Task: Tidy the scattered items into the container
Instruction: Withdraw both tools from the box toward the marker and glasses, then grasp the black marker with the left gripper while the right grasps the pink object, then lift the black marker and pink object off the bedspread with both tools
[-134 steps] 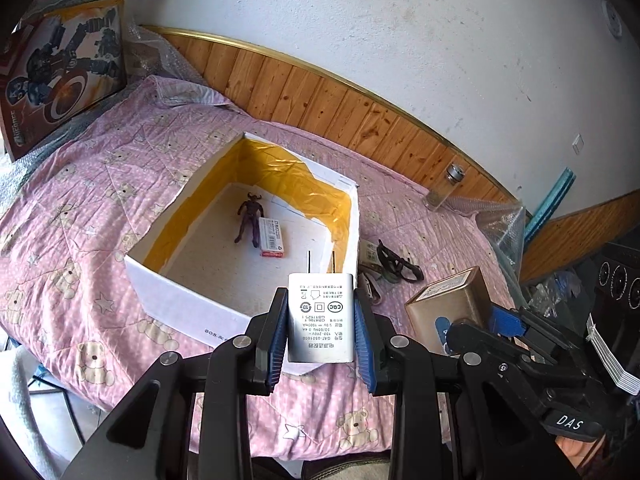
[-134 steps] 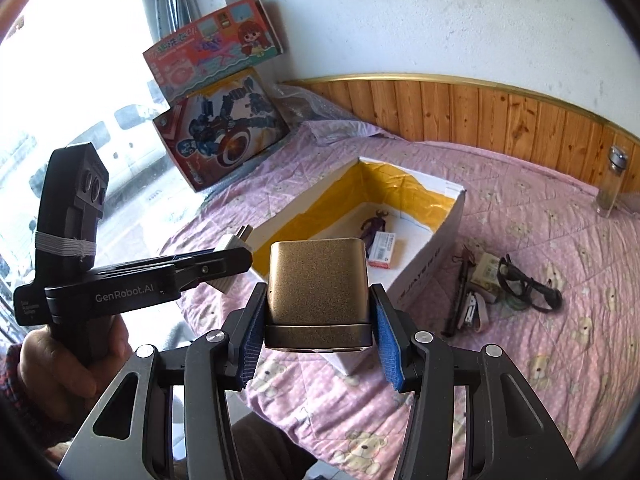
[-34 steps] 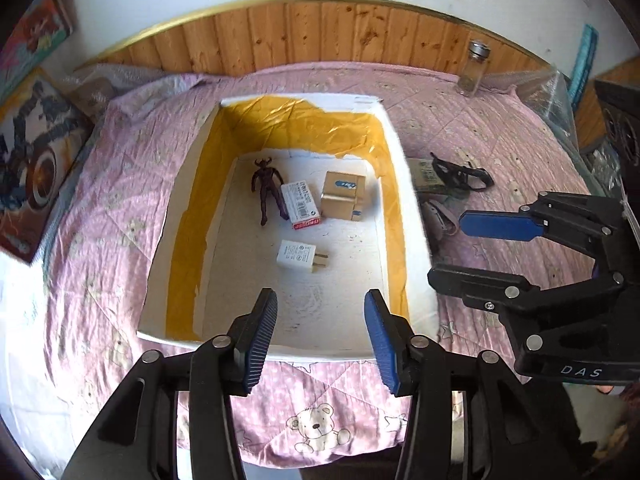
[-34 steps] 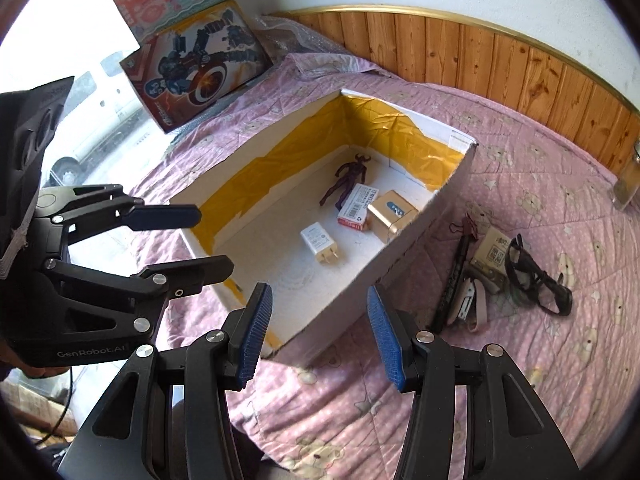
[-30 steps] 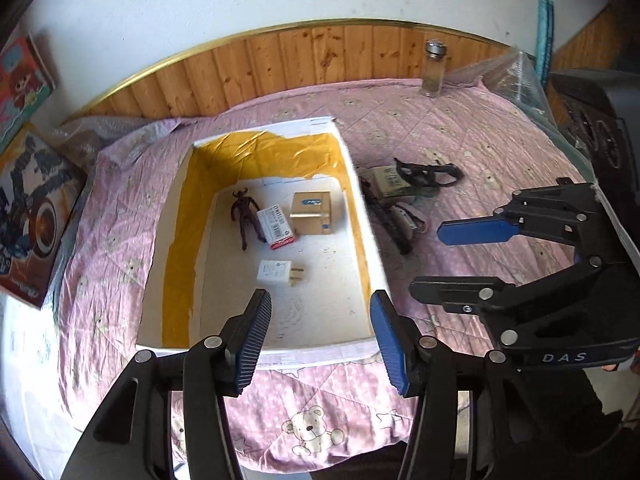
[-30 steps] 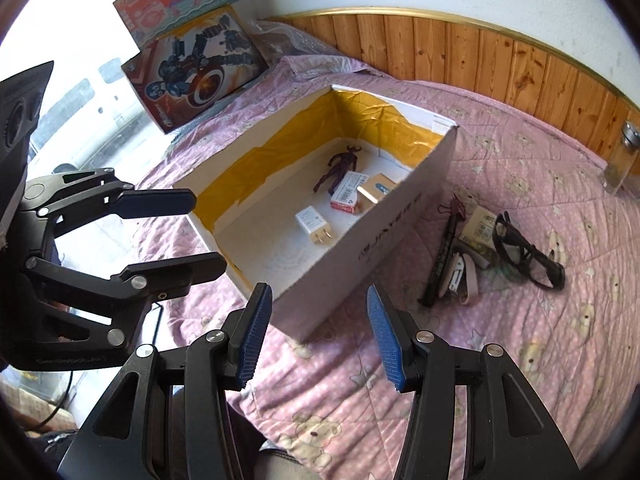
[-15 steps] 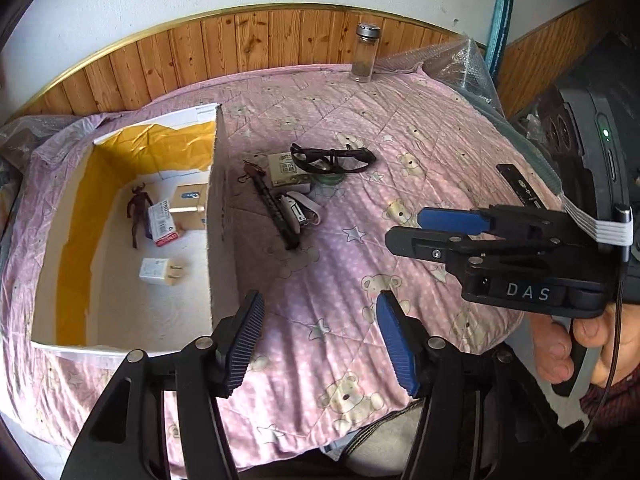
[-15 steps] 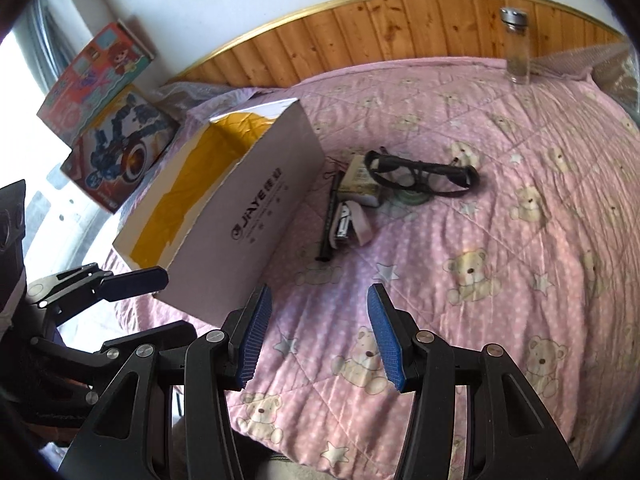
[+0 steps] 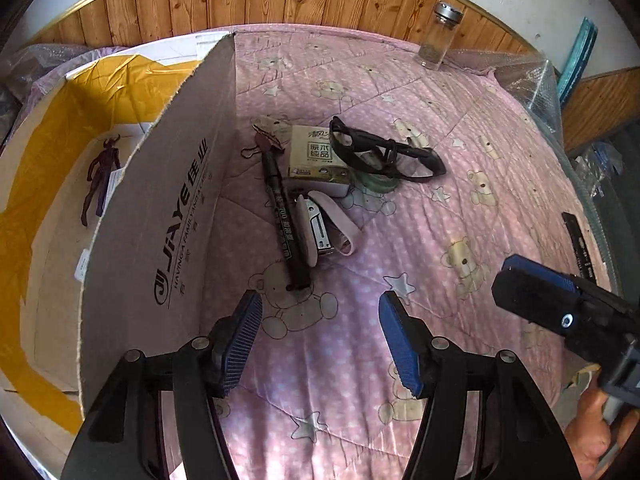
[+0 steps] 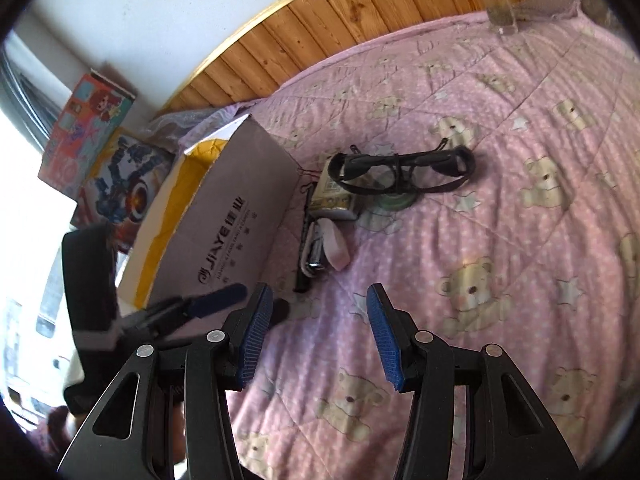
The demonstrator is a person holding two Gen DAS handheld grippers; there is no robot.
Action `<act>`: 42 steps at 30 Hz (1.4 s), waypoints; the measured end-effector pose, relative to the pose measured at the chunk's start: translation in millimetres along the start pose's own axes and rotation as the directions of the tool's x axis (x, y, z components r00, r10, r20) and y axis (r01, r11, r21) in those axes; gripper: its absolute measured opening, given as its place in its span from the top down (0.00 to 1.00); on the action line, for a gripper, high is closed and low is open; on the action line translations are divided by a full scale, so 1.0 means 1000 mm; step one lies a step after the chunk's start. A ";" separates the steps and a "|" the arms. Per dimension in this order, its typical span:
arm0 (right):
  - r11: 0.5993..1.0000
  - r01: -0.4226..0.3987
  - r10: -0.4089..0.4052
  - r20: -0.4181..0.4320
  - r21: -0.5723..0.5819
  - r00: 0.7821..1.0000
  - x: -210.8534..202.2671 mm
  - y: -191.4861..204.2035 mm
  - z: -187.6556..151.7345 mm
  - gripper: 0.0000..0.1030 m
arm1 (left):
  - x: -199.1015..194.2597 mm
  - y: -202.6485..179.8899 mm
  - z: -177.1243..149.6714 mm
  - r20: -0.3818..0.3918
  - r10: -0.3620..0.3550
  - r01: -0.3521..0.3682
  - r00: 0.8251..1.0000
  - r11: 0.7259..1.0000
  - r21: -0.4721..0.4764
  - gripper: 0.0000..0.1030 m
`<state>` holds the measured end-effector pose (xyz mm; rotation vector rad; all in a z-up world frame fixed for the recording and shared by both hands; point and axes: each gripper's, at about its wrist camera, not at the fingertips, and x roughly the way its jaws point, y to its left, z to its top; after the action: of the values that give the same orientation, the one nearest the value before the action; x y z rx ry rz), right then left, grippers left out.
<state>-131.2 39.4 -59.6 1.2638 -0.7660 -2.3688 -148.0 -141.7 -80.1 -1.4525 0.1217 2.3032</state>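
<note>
A white cardboard box (image 9: 168, 216) (image 10: 240, 220) lined with yellow tape stands at the left on the pink bear quilt, with a dark figurine (image 9: 100, 176) inside. Just right of it lie a black marker (image 9: 284, 216) (image 10: 305, 236), a pink stapler (image 9: 320, 228) (image 10: 326, 250), a tissue pack (image 9: 316, 160) (image 10: 334, 200), black glasses (image 9: 384, 154) (image 10: 404, 172), a tape roll (image 10: 394, 202) and a binder clip (image 9: 256, 148). My left gripper (image 9: 320, 344) hovers open and empty a short way in front of the marker's near end. My right gripper (image 10: 316, 340) is also open and empty, nearer than the stapler.
A glass jar (image 9: 440, 36) stands at the far edge by the wood panelling. Toy boxes (image 10: 108, 160) lean behind the cardboard box. Clear plastic wrap (image 9: 532, 80) and a black remote (image 9: 580, 244) lie at the right. A hand (image 9: 600, 440) holds the right gripper.
Both grippers held items 4.5 s ago; those lay in the box by 1.1 s ago. Since then both have swung right from over the box, down toward the scattered pile, staying open.
</note>
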 end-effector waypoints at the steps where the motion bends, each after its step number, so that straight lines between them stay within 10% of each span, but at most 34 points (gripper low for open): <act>1: 0.999 -0.024 0.024 -0.013 0.028 1.000 0.011 -0.005 0.004 0.49 | 0.002 0.000 -0.001 0.000 0.003 -0.003 1.000 1.000 0.005 0.40; 11: 0.964 -0.099 0.129 -0.109 0.247 0.986 0.102 -0.045 0.017 0.56 | 0.024 0.011 0.007 0.024 -0.013 0.013 1.000 1.000 -0.008 0.40; 18: 0.986 -0.081 0.103 -0.156 0.145 0.982 0.131 -0.023 0.031 0.72 | 0.049 0.026 0.013 -0.020 -0.045 0.044 0.999 0.997 -0.067 0.40; 25: 0.997 0.058 -0.055 -0.062 0.043 0.997 0.075 -0.028 0.033 0.73 | 0.053 0.034 0.023 0.010 -0.078 0.079 0.997 0.991 -0.104 0.40; 33: 0.945 0.326 -0.326 -0.006 -0.025 0.945 0.011 -0.057 0.012 0.74 | 0.074 0.034 0.047 0.031 -0.041 0.044 0.999 0.991 -0.124 0.42; 38: 0.936 0.347 -0.349 -0.026 -0.065 0.937 0.022 -0.060 -0.007 0.73 | 0.075 0.027 0.052 0.041 0.047 -0.045 0.998 0.998 -0.044 0.85; 42: 0.912 0.394 -0.397 -0.002 -0.116 0.918 0.027 -0.059 -0.011 0.73 | 0.066 0.030 0.047 0.030 0.011 -0.009 0.999 0.999 -0.053 0.86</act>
<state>-139.3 68.3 -117.9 1.5154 -0.3841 -2.6564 -223.5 -136.5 -121.4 -1.4449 0.0600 2.3518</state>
